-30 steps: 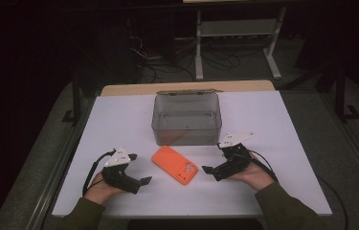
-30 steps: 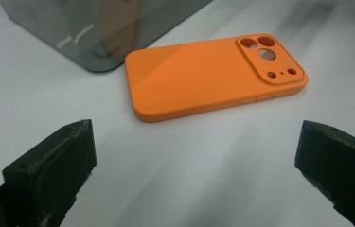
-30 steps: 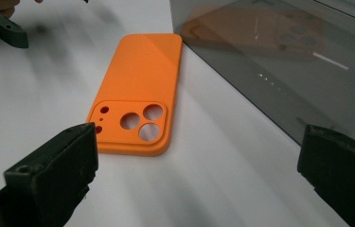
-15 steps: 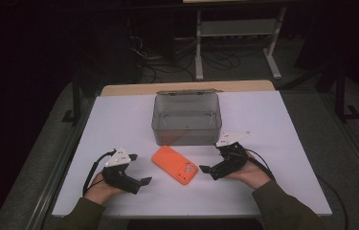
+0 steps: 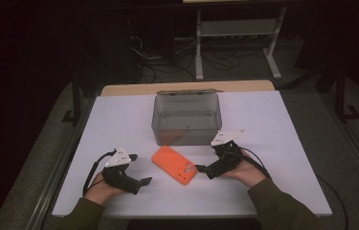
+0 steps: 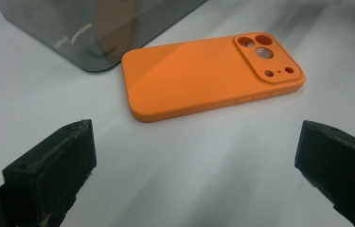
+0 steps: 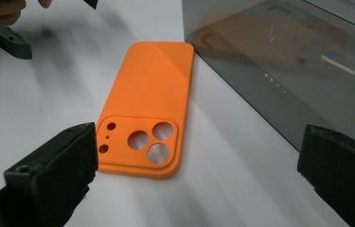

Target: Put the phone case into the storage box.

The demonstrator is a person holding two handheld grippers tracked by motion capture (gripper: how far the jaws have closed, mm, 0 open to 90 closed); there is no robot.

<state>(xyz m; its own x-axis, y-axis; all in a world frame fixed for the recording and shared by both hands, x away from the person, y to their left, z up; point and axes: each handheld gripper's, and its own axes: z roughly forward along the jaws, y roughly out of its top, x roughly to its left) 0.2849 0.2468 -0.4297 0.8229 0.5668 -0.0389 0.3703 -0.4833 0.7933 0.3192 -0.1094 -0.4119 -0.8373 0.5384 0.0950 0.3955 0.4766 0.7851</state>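
Orange phone case [image 5: 173, 164], camera cutouts up, flat between two wide-spread hand-held grippers [image 5: 200, 168] [image 5: 144, 183].

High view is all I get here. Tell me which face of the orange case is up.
Observer: The back; the case lies flat with its camera cutouts showing.
Operator: Say which end faces the right gripper.
Observer: The cutout end, close to one of the right gripper fingers, not touching.
Operator: Report the left gripper.
Observer: The left gripper is open, short of the case's long edge.
Operator: Check the box.
Observer: The grey box wall mirrors the case, with a slim gap between them.
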